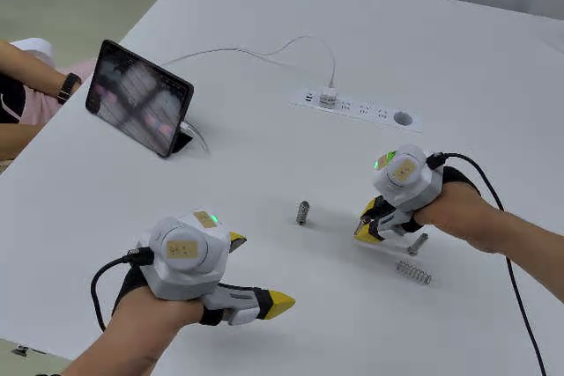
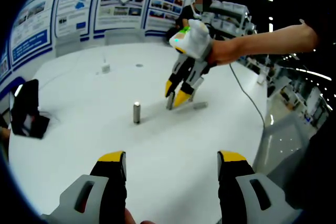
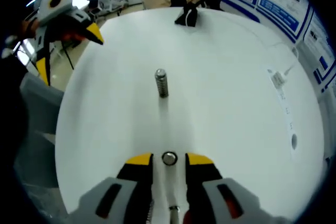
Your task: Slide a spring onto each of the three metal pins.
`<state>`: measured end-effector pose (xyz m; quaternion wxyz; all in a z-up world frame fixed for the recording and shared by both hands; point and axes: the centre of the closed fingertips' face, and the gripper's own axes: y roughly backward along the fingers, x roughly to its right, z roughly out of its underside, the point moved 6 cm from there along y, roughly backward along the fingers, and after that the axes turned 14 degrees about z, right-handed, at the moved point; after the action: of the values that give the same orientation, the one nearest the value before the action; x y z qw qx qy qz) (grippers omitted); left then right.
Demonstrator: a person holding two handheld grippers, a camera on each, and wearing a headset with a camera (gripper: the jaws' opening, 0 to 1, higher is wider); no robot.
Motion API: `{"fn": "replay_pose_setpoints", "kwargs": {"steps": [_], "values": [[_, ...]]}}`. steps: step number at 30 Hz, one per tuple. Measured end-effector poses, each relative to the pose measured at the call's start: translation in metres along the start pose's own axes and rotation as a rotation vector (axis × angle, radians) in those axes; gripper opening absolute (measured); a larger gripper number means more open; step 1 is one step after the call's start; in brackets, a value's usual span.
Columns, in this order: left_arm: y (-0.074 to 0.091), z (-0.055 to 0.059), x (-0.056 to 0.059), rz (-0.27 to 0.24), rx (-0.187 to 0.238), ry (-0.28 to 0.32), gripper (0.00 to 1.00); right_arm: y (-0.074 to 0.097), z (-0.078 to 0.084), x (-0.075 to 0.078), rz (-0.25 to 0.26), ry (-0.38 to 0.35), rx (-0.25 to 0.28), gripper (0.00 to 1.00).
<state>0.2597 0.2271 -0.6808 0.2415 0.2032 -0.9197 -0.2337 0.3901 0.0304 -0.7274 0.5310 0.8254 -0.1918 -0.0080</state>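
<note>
While the sprung pin (image 1: 302,212) stands finished on the table (image 1: 264,156), I judge I am on the second of the three. My right tongs (image 3: 169,162) are narrowed onto the second pin (image 3: 169,158), and they seem to grip it just under its head. My left tongs (image 2: 170,157) are wide and hold nothing; in the head view they sit low at 7 o'clock.

The sprung pin is at 9 o'clock from the right tongs, apart from them. The loose spring (image 1: 413,272) lies flat at 5 o'clock from those tongs. The third pin (image 1: 418,244) lies on its side between the two.

As I reckon it, the next move wants the left tongs to cross to the loose spring and close on it lightly. They would then bring its open end square over the head of the held pin. The coil is small and may roll or spring away from a hard pinch.

The right gripper view looks straight down on the round pin head between my yellow tips, where the head view has the tongs' body in the way. The left gripper view shows the right tongs from the side, with the pin reaching down to the table. The head view lays out the spare spring and pin most plainly.
</note>
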Motion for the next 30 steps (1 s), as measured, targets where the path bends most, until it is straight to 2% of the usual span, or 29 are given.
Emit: {"fn": "replay_pose_setpoints", "kwargs": {"steps": [9, 16, 20, 23, 30], "values": [[0.001, -0.002, 0.005, 0.005, 0.002, -0.007, 0.72, 0.012, 0.007, 0.001, 0.034, -0.064, 0.025, 0.35], [0.002, -0.002, 0.009, 0.002, 0.007, -0.007, 0.72, 0.023, 0.009, 0.003, 0.059, -0.145, 0.058, 0.4], [0.002, -0.002, 0.01, 0.001, 0.014, -0.001, 0.72, 0.027, 0.011, 0.0, 0.048, -0.222, 0.086, 0.46], [0.002, -0.003, 0.011, 0.002, 0.015, -0.002, 0.72, 0.032, 0.013, -0.001, 0.054, -0.255, 0.113, 0.47], [0.0, -0.005, 0.012, 0.005, 0.018, -0.005, 0.72, 0.041, 0.017, -0.005, 0.077, -0.321, 0.138, 0.5]]}}
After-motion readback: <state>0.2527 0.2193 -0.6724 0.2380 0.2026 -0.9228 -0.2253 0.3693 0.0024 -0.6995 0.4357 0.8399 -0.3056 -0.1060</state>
